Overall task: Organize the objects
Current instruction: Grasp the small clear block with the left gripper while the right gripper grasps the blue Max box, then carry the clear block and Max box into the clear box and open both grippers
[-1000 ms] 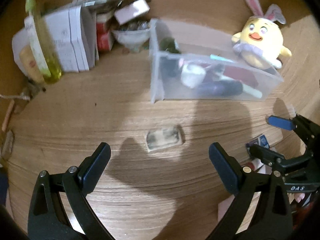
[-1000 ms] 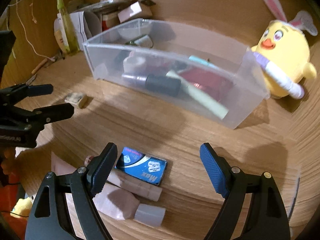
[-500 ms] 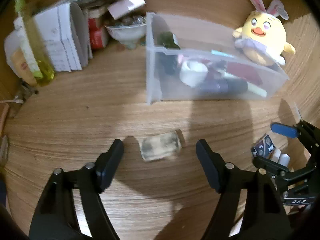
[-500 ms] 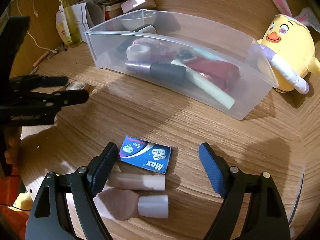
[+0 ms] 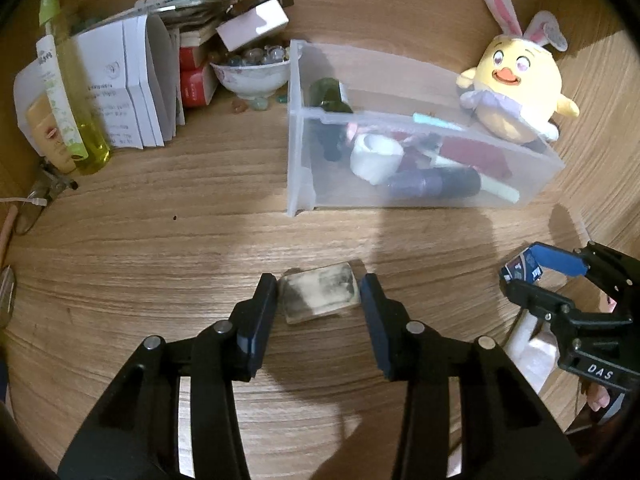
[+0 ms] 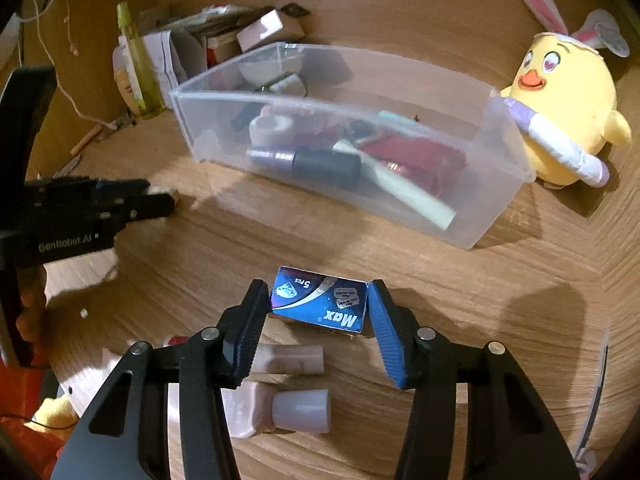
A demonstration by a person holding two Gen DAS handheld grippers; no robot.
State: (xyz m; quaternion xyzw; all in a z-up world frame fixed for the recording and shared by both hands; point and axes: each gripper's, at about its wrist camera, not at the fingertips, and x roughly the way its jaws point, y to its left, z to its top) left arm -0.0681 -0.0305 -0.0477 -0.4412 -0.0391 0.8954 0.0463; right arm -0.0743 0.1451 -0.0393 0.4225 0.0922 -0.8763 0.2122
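Both tongs just closed: left (image 5: 318, 294) on grimy block (image 5: 319, 293), right (image 6: 318, 304) on blue box (image 6: 320, 305), near bin (image 6: 500, 168).

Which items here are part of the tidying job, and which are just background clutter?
In the job:
- left gripper, jaws just closing around the grey block
- right gripper, jaws just closing around the blue box
- clear bin

Lying about:
- plush chick
- yellow bottle
- paper stack
- bowl
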